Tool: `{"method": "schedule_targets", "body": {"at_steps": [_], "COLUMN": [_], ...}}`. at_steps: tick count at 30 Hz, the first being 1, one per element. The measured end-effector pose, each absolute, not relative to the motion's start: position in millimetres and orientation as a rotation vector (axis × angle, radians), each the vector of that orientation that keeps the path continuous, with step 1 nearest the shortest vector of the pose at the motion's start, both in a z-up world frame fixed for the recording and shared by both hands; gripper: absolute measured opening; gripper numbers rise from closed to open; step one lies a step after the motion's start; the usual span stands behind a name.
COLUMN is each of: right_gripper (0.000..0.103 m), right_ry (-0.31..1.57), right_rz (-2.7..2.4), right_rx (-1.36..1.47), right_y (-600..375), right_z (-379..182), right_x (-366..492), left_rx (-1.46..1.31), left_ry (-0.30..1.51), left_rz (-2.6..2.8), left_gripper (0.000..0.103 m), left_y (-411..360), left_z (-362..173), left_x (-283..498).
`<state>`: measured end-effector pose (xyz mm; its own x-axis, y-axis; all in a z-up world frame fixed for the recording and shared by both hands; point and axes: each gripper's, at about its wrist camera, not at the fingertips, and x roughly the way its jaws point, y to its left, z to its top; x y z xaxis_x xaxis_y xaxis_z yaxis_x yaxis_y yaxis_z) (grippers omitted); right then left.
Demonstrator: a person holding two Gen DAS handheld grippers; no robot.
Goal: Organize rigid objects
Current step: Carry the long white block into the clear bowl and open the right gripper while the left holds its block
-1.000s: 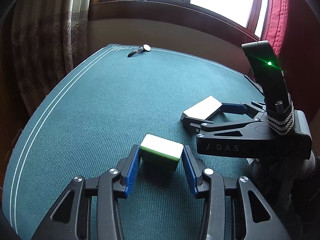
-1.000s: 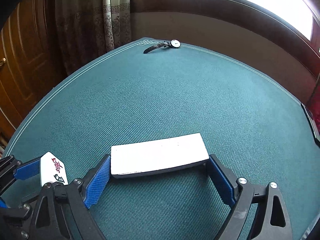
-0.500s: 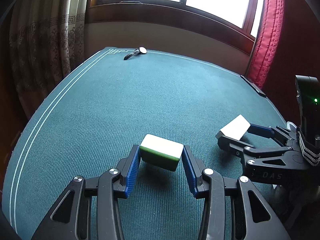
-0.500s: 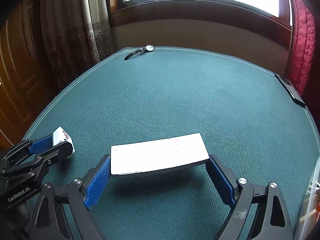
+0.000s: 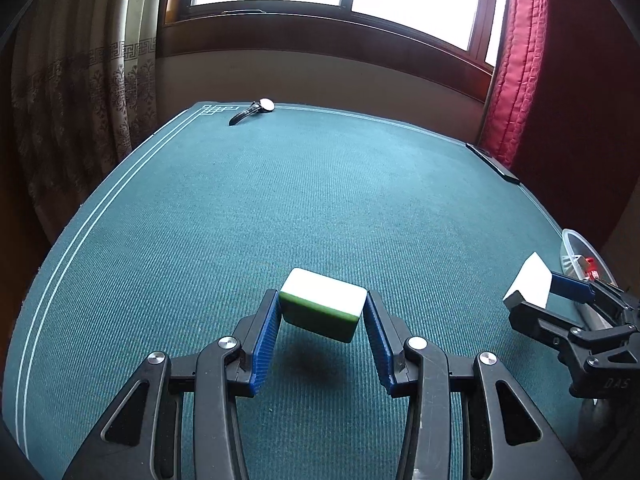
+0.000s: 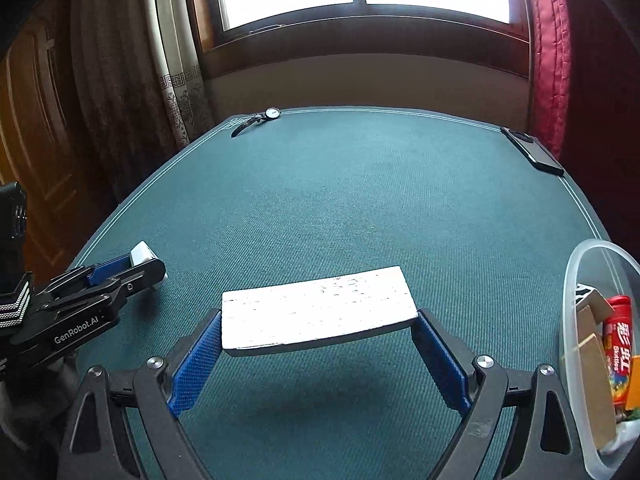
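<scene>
We are looking across a table covered in dark green cloth (image 6: 360, 208) with thin white border lines, set under a bright window with patterned curtains on the left and a red curtain on the right. At the far left corner lies a wristwatch (image 5: 256, 109), and along the far right edge a flat black device (image 6: 530, 152) that we cannot identify. In the left wrist view, the left gripper (image 5: 322, 322) is clamped on a small white tile with a green layer (image 5: 322, 308), its blue pads pressing the two short ends, the tile lifted clear of the cloth with its shadow beneath. In the right wrist view, the right gripper (image 6: 318, 344) has its jaws spread wide but clamped on the ends of a long flat white block (image 6: 316, 312), also held above the cloth. What has just changed: a second ago the right gripper sat close beside the left one near the middle of the table; since then it has carried its block sideways to the right edge, so the two grippers are now well apart. A clear plastic container (image 6: 576, 280), which was out of sight a second ago, now shows just beside the right gripper, holding a red sweets tube (image 6: 618, 344) and some tan, card-like pieces. The left gripper has barely shifted. We judge the container to be the collecting place, that the white block is about to go in first, and that the tile will follow.
</scene>
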<state>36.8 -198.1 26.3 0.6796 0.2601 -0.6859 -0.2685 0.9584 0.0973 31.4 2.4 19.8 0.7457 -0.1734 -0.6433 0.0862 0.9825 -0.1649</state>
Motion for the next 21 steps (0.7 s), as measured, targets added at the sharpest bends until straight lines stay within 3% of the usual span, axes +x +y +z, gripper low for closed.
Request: {"method": "schedule_targets", "body": {"at_steps": [21], "right_gripper": [0.095], "right_ry": [0.676], "right_rz": [0.096], "right_rx": [0.106], "right_y": [-302.1], "right_z": [43.4], "right_x": [-17.0], "left_rx": [-0.093], "left_ry": [0.752], "left_rz": [-0.251], "left_gripper": [0.044], "left_y": [-58.2], "left_z": [21.4], "left_x": [16.1]}}
